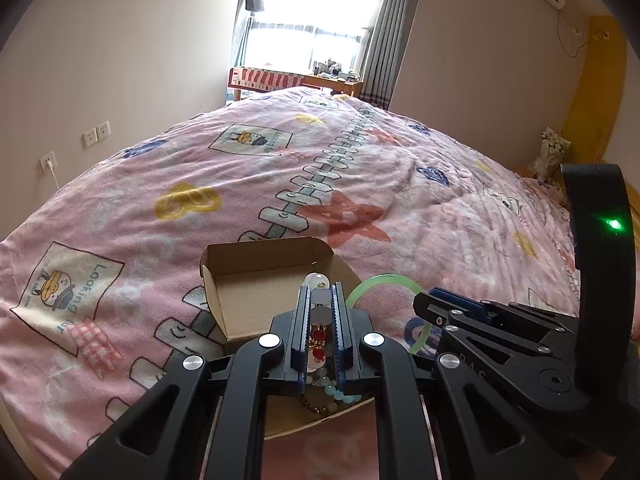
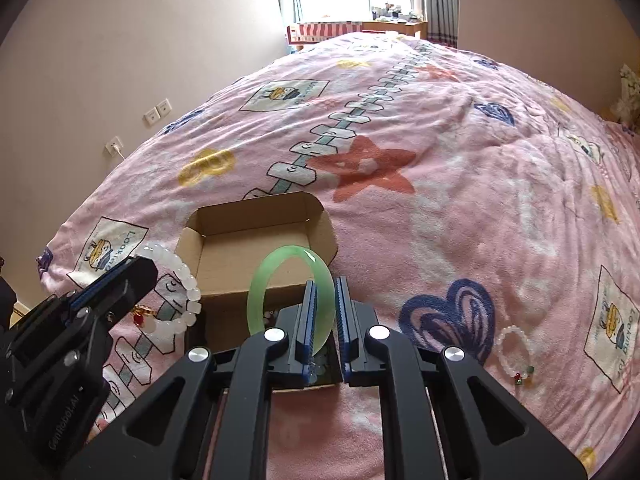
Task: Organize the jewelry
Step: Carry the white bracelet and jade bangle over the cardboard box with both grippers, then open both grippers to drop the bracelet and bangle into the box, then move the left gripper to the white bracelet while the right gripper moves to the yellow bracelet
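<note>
An open cardboard box point(image 1: 260, 300) point(image 2: 224, 280) lies on the pink bed cover. My left gripper point(image 1: 321, 304) is shut on a white bead bracelet point(image 2: 180, 276) with red charms and holds it above the box's left side; beads show between its pads point(image 1: 319, 316). My right gripper point(image 2: 325, 304) is shut on a green jade bangle point(image 2: 288, 276) and holds it upright over the box; the bangle also shows in the left wrist view point(image 1: 384, 280). Several bead strands point(image 1: 332, 394) lie in the box's near end.
A small clear bead bracelet point(image 2: 514, 354) with red and green charms lies on the cover to the right of my right gripper. The bed cover point(image 2: 440, 160) stretches far ahead. A desk point(image 1: 296, 80) stands by the window beyond the bed.
</note>
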A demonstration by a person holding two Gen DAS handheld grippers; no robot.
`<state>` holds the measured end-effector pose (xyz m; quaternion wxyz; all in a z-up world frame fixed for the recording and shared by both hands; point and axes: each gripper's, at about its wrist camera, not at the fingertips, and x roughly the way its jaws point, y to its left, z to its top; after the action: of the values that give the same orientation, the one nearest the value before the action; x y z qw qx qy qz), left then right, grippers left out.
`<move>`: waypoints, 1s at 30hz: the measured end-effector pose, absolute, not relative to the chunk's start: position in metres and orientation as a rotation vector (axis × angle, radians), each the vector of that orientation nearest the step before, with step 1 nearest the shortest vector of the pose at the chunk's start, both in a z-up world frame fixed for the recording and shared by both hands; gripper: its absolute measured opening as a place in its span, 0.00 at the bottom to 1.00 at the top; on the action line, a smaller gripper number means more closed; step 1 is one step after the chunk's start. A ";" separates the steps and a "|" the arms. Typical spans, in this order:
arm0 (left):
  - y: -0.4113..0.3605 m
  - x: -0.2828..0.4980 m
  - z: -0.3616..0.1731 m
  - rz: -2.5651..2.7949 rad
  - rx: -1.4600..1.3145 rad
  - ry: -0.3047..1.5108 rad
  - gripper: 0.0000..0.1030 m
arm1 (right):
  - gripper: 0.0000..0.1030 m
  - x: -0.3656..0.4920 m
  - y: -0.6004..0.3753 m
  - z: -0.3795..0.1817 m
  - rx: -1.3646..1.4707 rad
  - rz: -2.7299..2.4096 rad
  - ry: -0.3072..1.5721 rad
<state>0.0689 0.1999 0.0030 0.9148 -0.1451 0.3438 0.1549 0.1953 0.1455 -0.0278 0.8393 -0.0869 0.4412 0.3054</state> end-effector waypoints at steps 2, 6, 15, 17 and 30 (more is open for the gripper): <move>0.201 0.070 0.001 0.338 -0.290 0.719 0.11 | 0.11 0.198 0.153 -0.030 -0.181 0.653 0.945; 0.206 0.067 0.002 0.359 -0.302 0.720 0.11 | 0.10 0.201 0.161 -0.032 -0.158 0.682 0.963; 0.207 0.061 0.010 0.398 -0.290 0.696 0.62 | 0.11 0.199 0.137 -0.020 -0.142 0.642 0.945; 0.207 0.059 0.014 0.394 -0.299 0.685 0.62 | 0.11 0.201 0.127 -0.020 -0.144 0.629 0.945; 0.189 0.066 0.017 0.344 -0.276 0.691 0.63 | 0.11 0.210 0.027 -0.035 -0.136 0.478 0.982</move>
<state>0.0656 0.1886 0.0171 0.9173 -0.1340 0.3357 0.1672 0.2096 0.0274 -0.0355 0.8524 -0.0648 0.4665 0.2271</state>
